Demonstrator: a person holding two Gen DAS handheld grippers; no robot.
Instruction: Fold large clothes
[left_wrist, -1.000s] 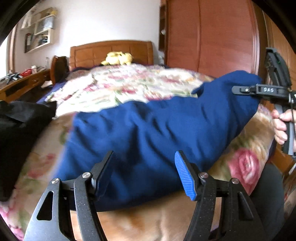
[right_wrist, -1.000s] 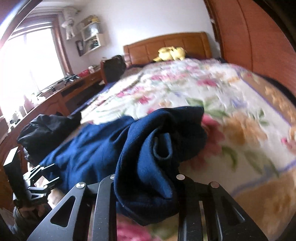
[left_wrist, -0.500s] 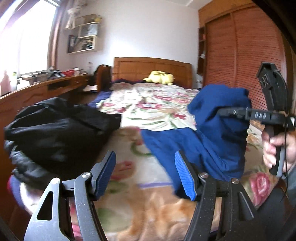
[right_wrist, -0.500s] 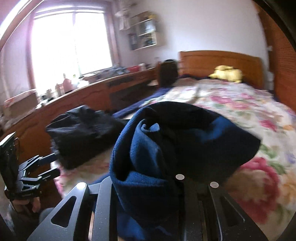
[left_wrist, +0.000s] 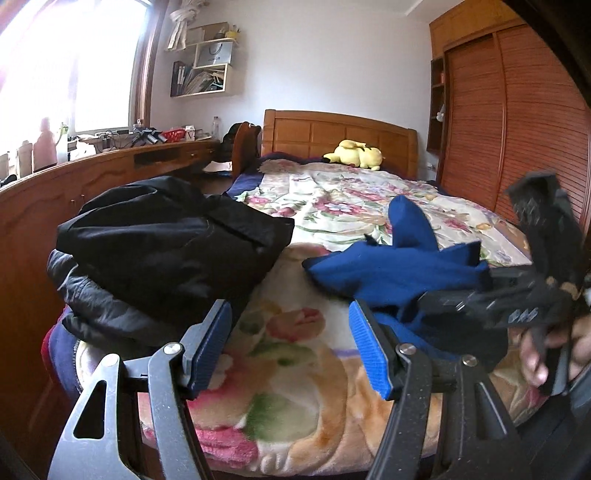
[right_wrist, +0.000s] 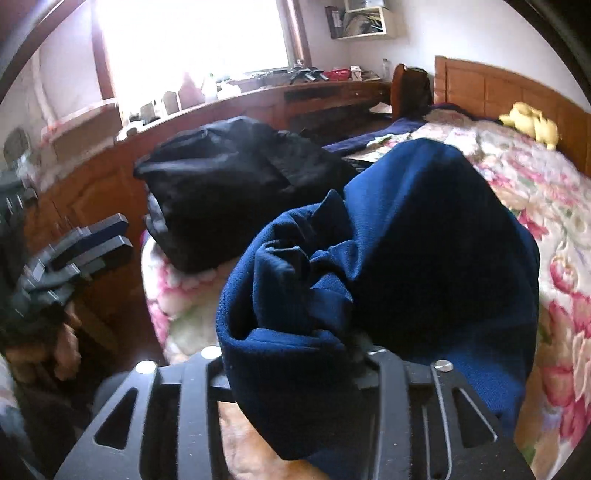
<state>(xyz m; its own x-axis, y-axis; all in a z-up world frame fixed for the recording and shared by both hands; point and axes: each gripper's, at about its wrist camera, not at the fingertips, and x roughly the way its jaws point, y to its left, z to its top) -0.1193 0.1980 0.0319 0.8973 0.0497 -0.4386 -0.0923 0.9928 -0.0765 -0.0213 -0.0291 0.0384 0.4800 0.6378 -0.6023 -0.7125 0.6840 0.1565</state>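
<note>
Swung toward black jacket, blue garment overhangs right gripper.

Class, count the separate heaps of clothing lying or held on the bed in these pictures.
2: the black garment pile at the bed's window-side edge, and the blue garment bunched between the right tongs. More may be hidden underneath.

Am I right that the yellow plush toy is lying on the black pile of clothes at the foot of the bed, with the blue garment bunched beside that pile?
Not quite. The yellow plush toy lies at the far end of the bed, against the wooden headboard, not on the black pile of clothes. The left wrist view shows this. The blue garment is indeed bunched beside that pile.
</note>
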